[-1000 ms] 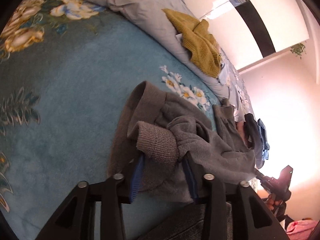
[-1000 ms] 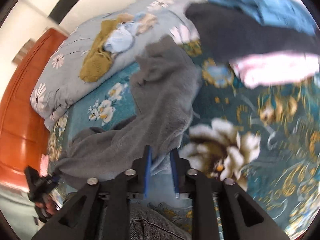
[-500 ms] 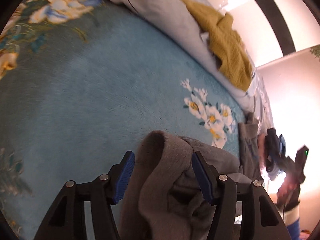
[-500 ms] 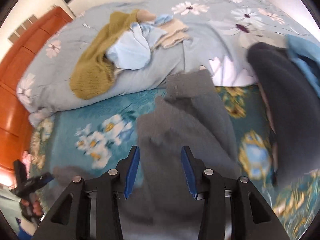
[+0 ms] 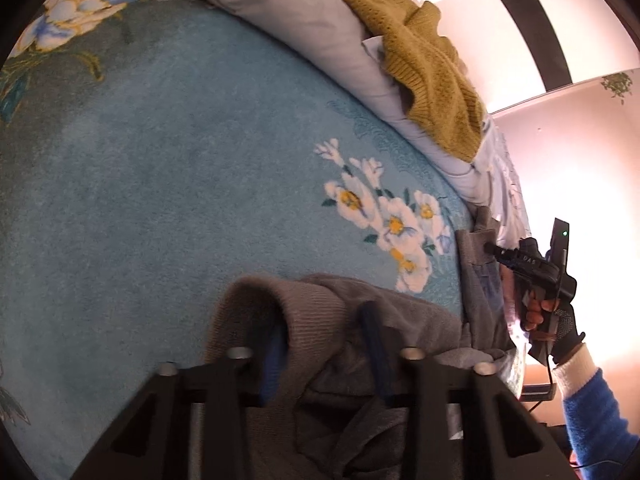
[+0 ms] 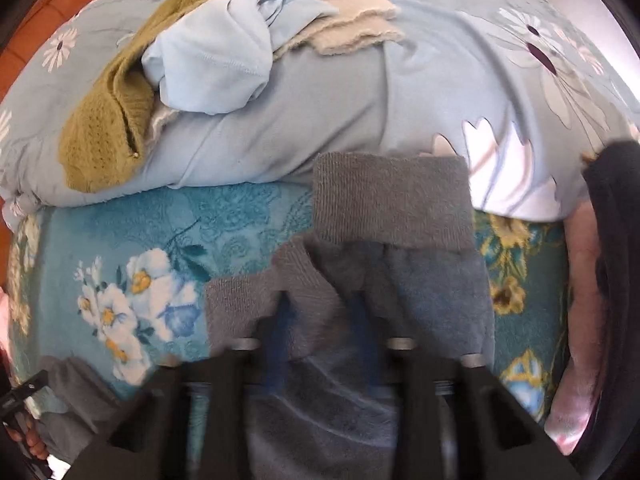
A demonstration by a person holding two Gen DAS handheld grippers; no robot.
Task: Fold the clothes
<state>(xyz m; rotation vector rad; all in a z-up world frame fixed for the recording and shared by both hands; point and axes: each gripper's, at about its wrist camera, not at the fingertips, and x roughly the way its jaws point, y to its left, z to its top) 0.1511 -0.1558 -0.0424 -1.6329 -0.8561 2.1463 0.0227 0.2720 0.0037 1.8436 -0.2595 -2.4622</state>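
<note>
Grey garment [image 6: 392,240] on teal floral blanket [image 5: 160,200] (mustard knit [image 5: 424,64] behind).

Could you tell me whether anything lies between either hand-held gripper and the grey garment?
Nothing visible does: the grey garment already sits between the closing jaws of the left hand-held gripper and of the right hand-held gripper.

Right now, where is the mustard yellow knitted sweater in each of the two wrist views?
Left wrist view: mustard yellow sweater at upper right, draped over the grey-blue duvet.
Right wrist view: sweater at upper left, on the same duvet, beside a light blue garment.
Shared landmark: the white flower cluster on the teal blanket.
</note>
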